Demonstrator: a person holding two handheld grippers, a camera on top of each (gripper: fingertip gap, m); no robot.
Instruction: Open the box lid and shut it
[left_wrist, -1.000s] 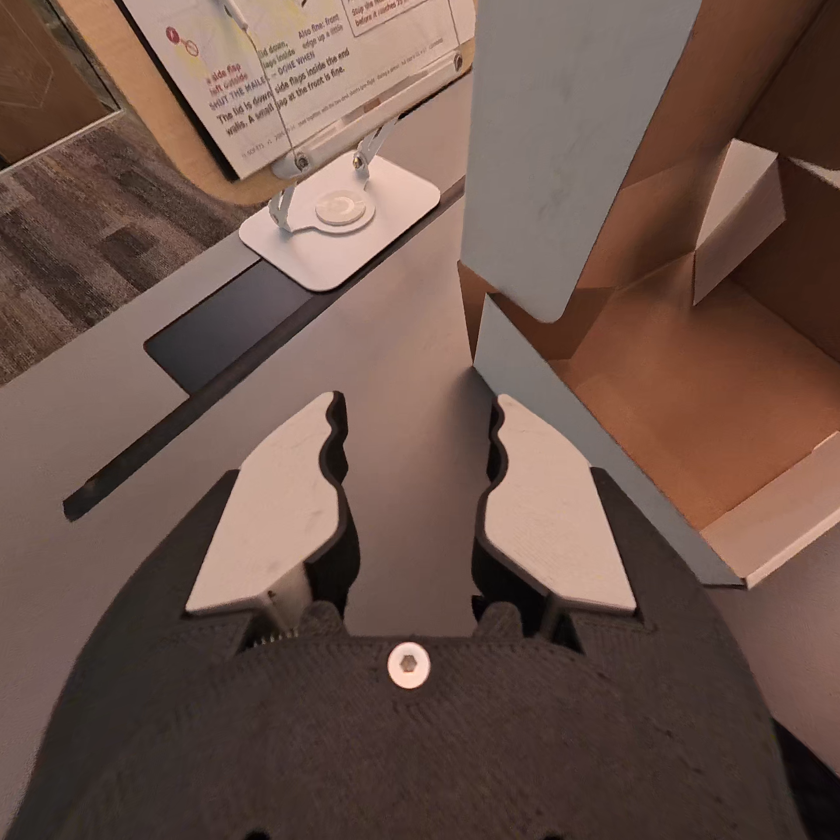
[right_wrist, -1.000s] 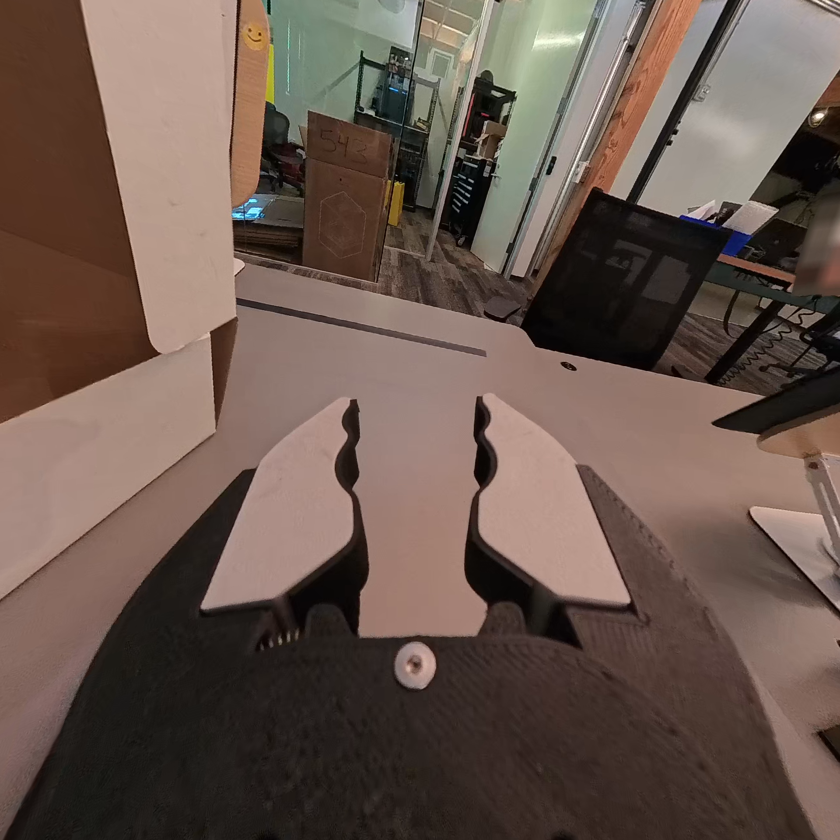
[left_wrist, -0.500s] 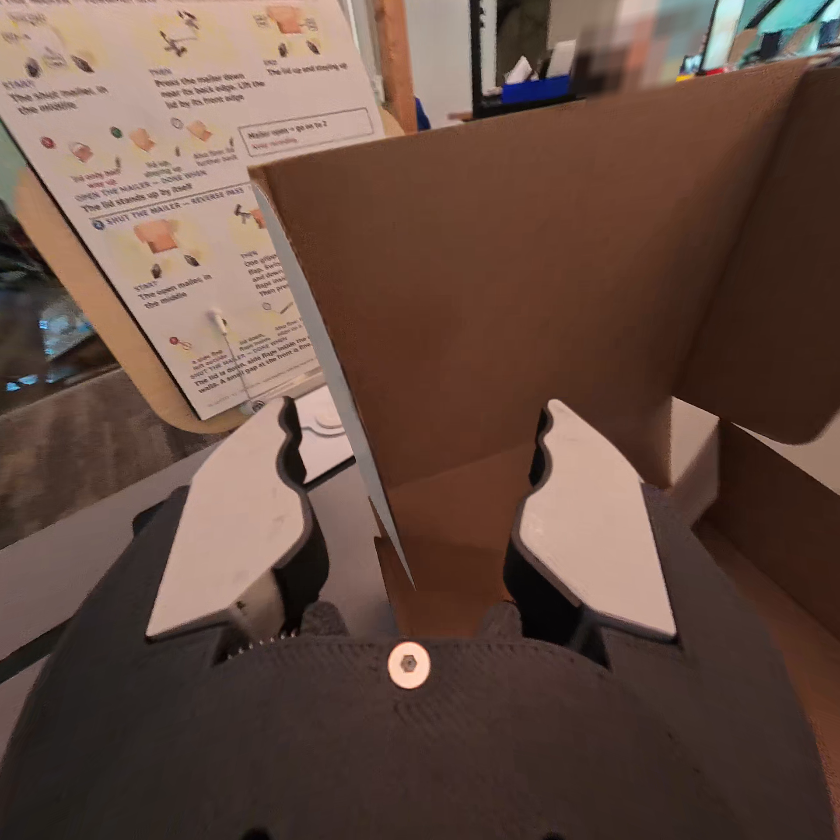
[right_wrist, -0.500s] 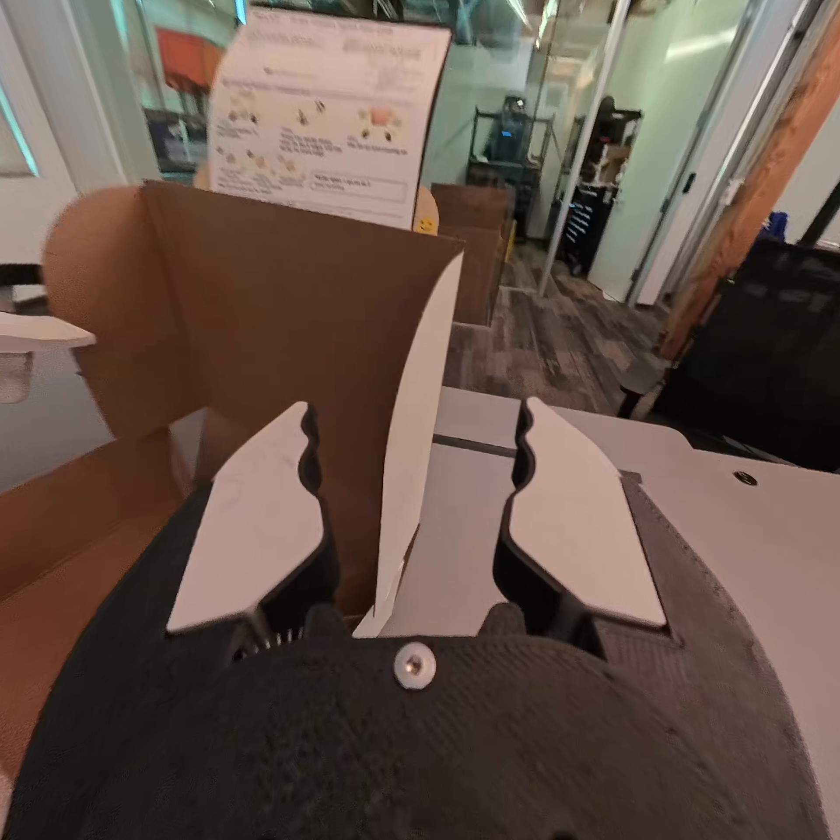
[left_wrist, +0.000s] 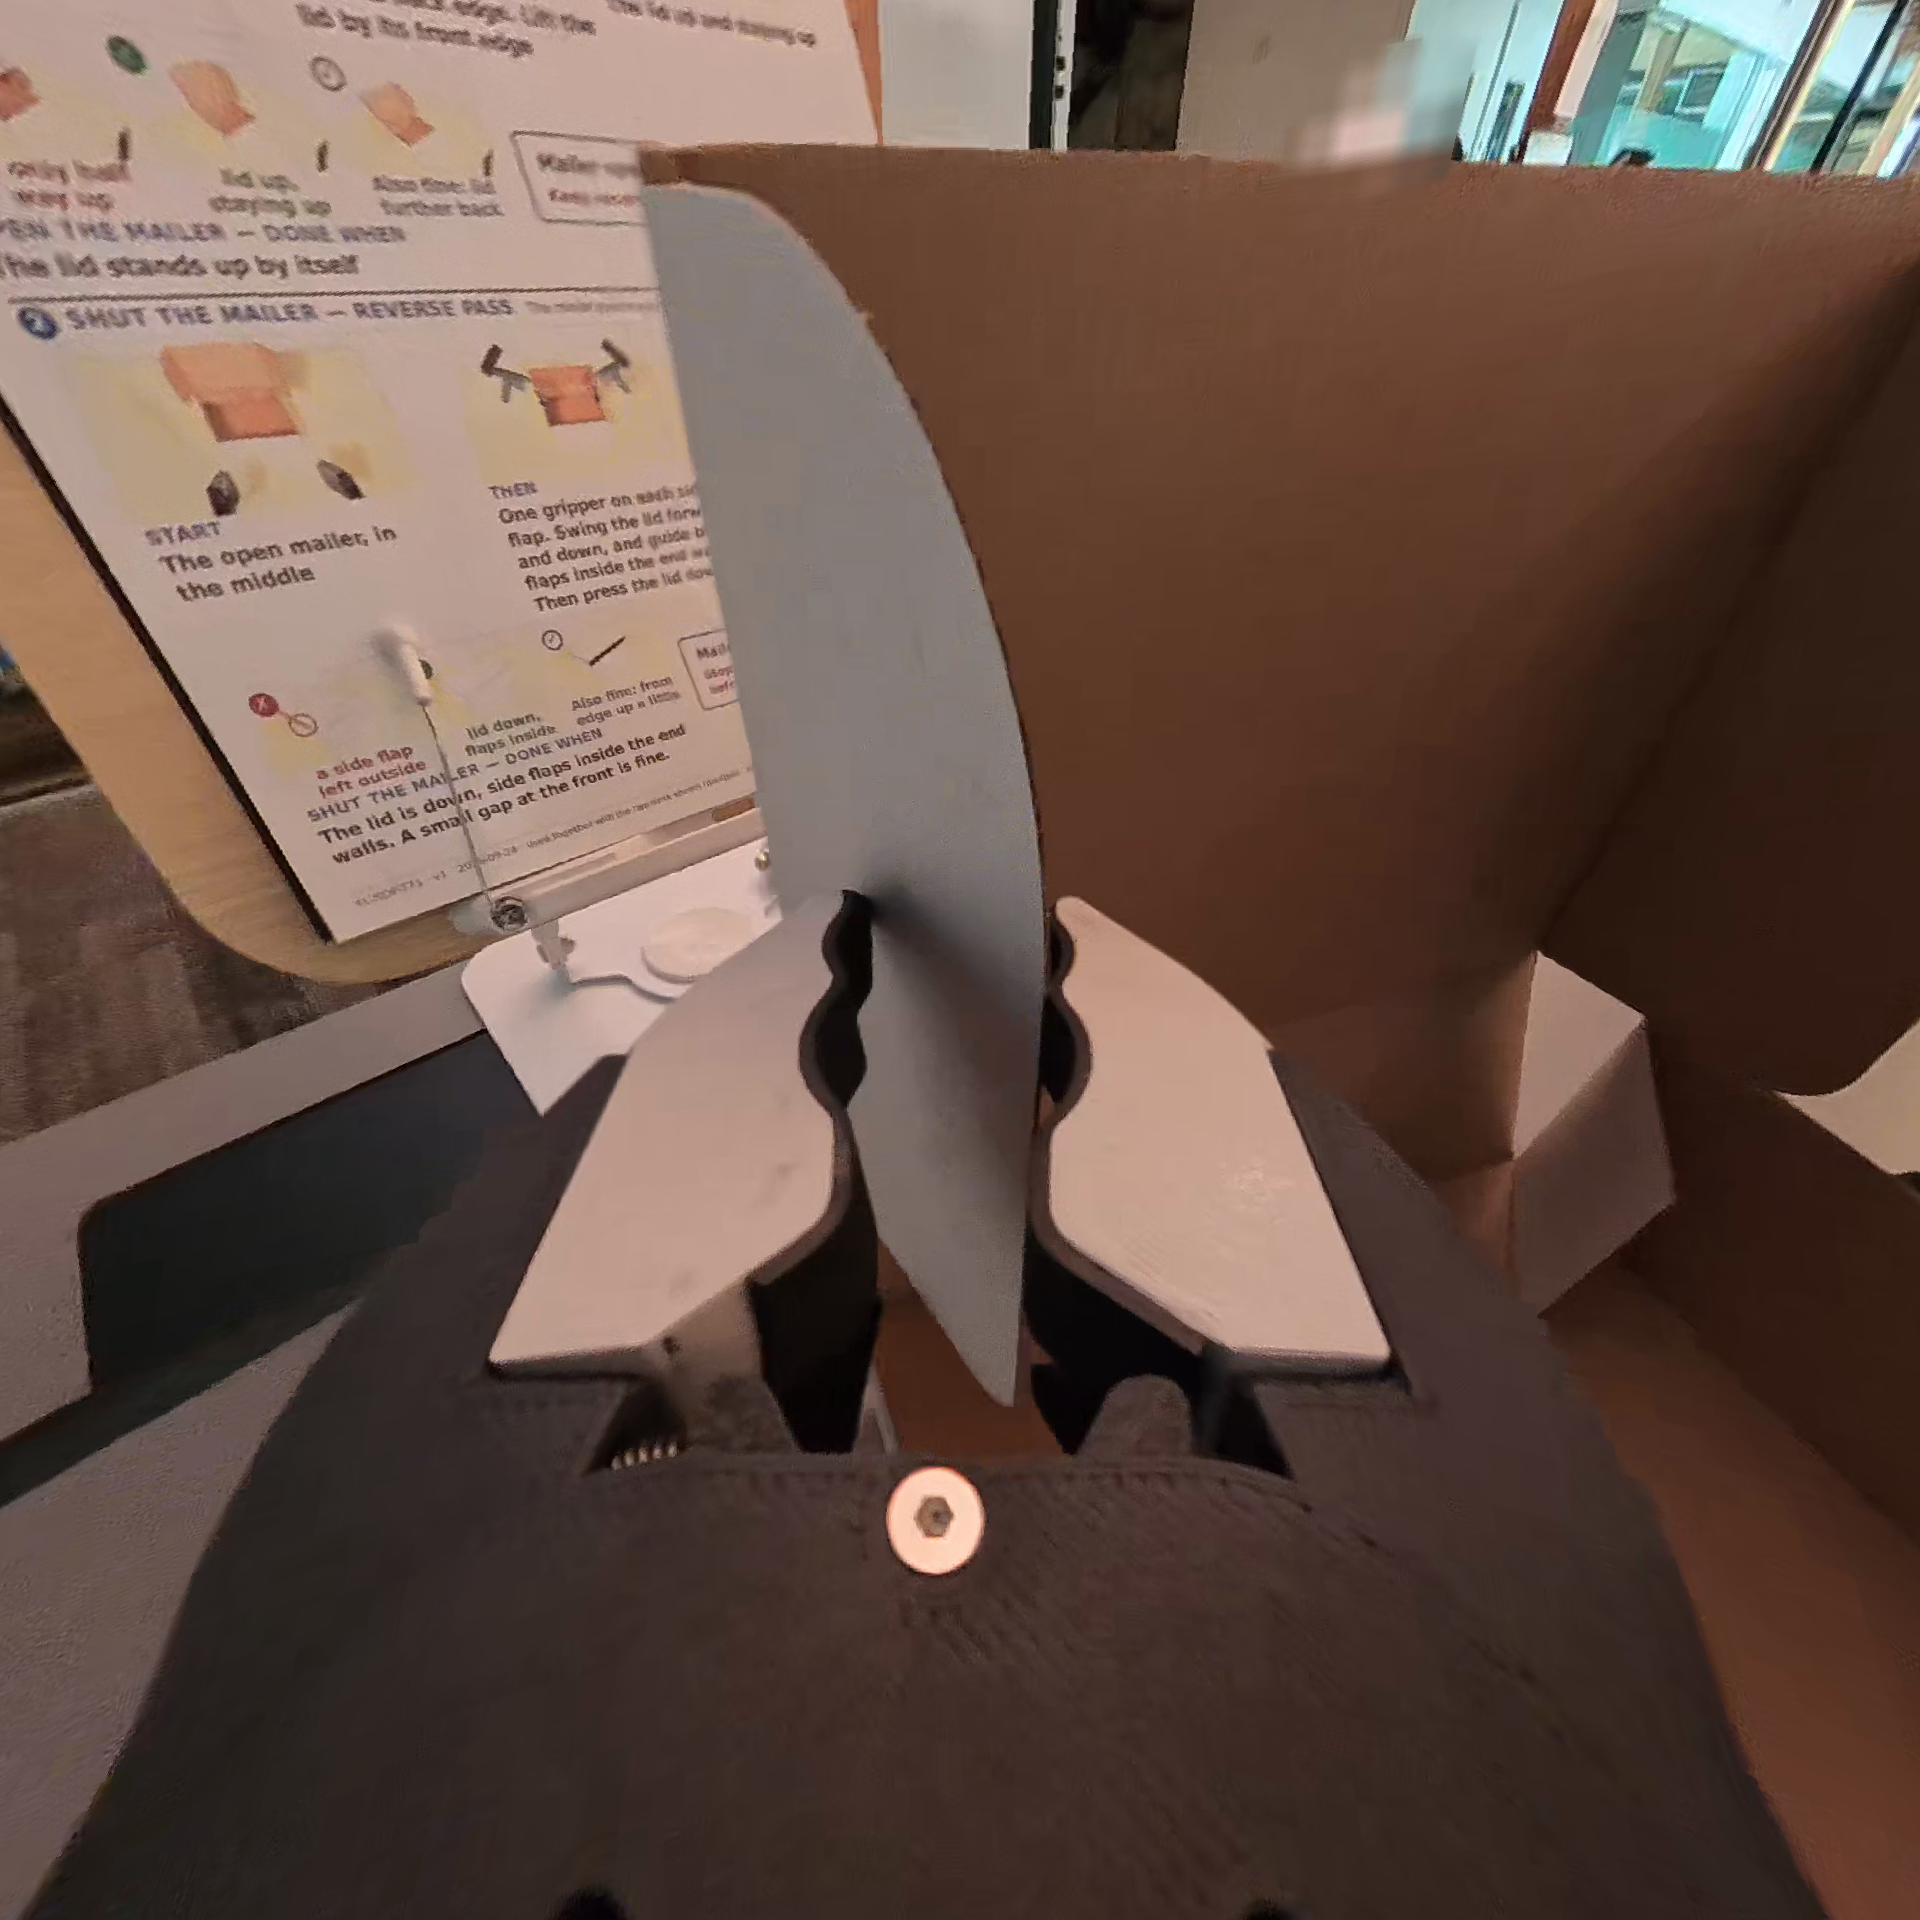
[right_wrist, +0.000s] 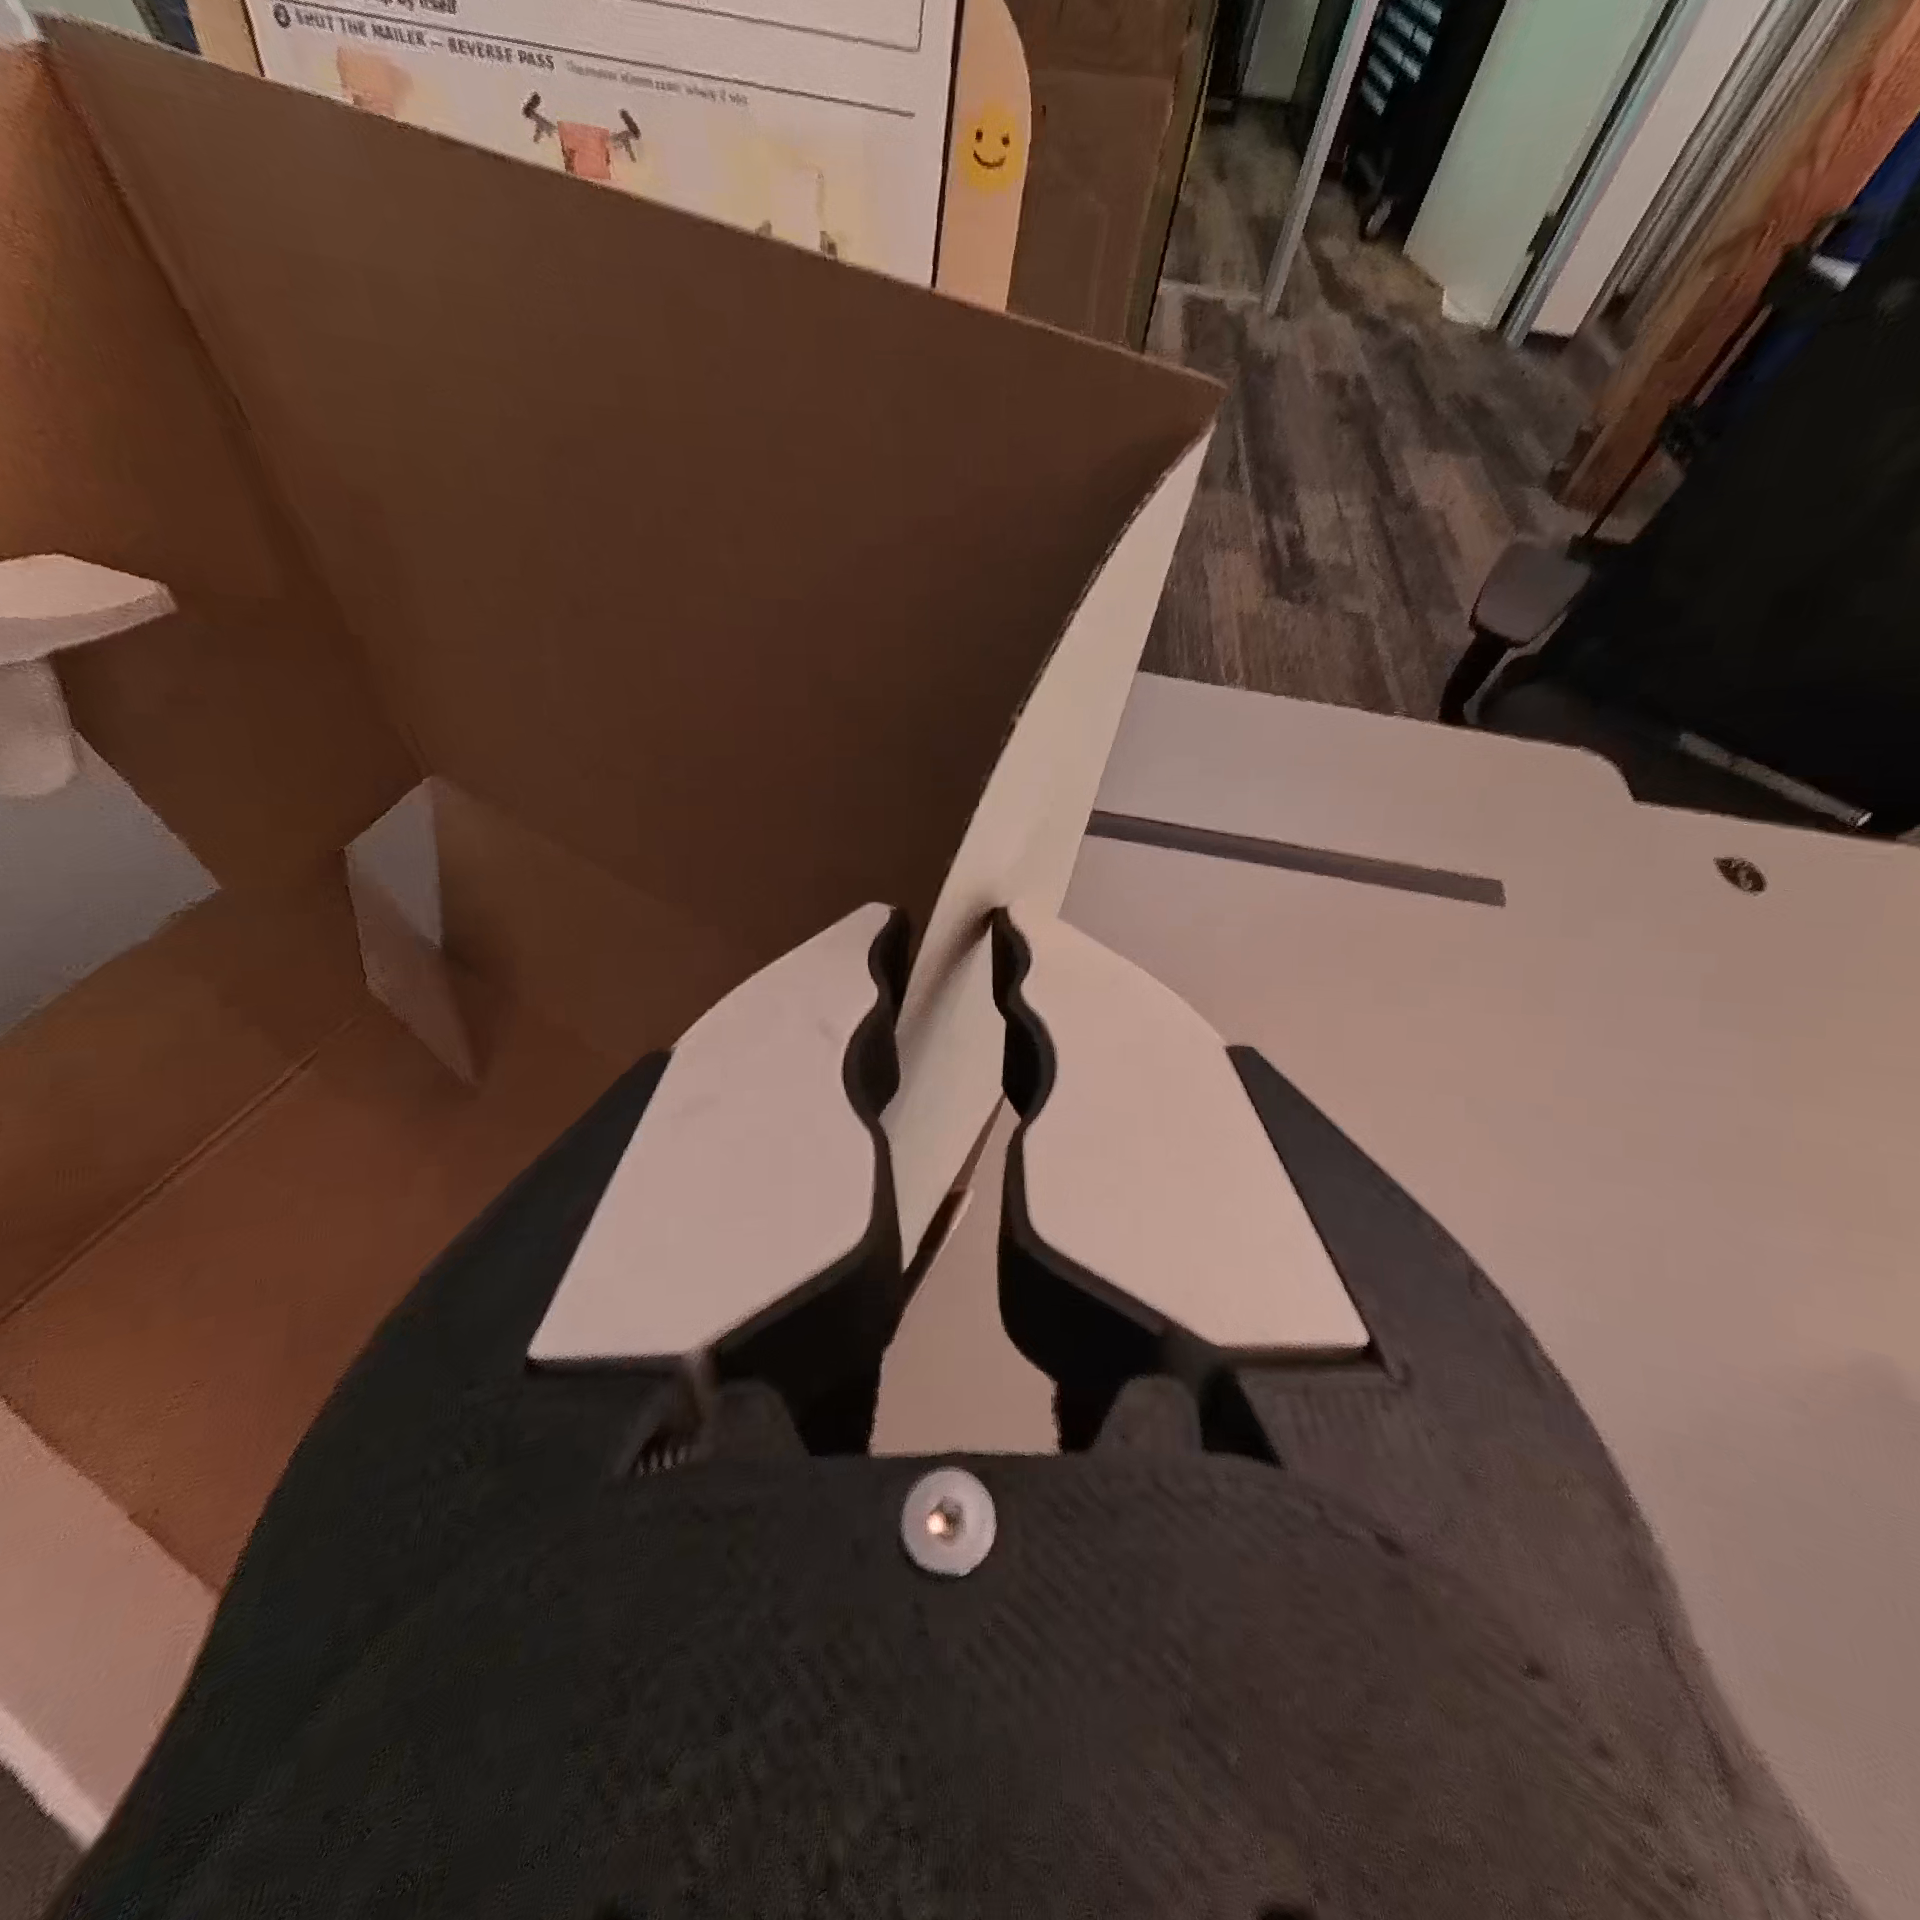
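A brown cardboard box stands open on the grey table; its lid (left_wrist: 1351, 520) is upright, and the box floor (left_wrist: 1766, 1507) lies below. My left gripper (left_wrist: 951, 914) is shut on the lid's left side flap (left_wrist: 852, 571), whose pale outer face is turned toward me. In the right wrist view the lid (right_wrist: 623, 520) rises over the box floor (right_wrist: 208, 1195). My right gripper (right_wrist: 945, 920) is shut on the lid's right side flap (right_wrist: 1081, 707), which stands edge-on between the fingers. A white part at that view's left edge (right_wrist: 62, 613) looks like the left gripper.
A printed instruction sheet on a wooden board (left_wrist: 312, 520) stands on a white base (left_wrist: 582, 997) behind the box on the left. A grey table (right_wrist: 1455, 1039) with a dark slot (right_wrist: 1299, 857) extends to the right. A black chair (right_wrist: 1766, 520) stands beyond its edge.
Both grippers rose from the table beside the box to the lid's side flaps. Their jaws, wide around the flaps half a second ago, have closed on them.
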